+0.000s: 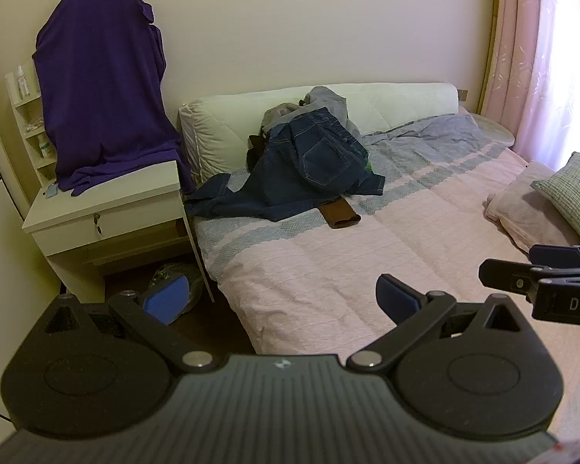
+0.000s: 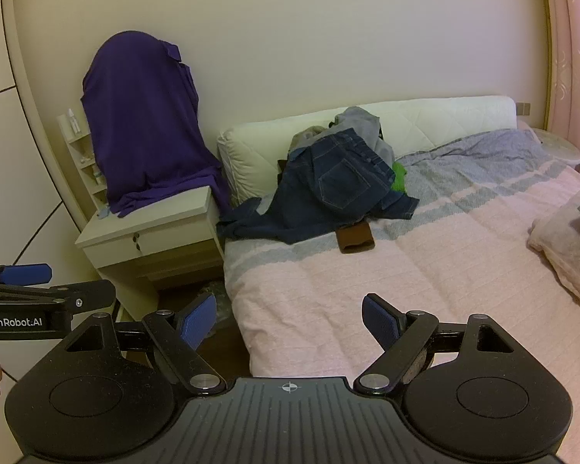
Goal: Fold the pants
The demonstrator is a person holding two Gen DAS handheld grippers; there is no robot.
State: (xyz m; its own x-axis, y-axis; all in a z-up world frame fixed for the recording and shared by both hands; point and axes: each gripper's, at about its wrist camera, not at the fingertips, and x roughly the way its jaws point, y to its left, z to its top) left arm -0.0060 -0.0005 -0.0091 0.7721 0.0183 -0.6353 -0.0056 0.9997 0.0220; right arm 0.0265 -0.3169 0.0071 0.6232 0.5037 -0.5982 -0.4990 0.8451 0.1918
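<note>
Your left gripper (image 1: 278,299) and right gripper (image 2: 290,321) both have their fingers spread wide with nothing between them, hovering over the near end of the pink-and-grey striped bed (image 2: 425,270). The crumpled dark blue denim pants (image 2: 340,189) lie well ahead at twelve o'clock, against the cream headboard, their long axis running from nine to three. Neither hand looks clearly nearer.

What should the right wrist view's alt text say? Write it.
A heap of dark blue jeans and other clothes lies on a pink and grey bed, out of reach of the open, empty right gripper.
</note>
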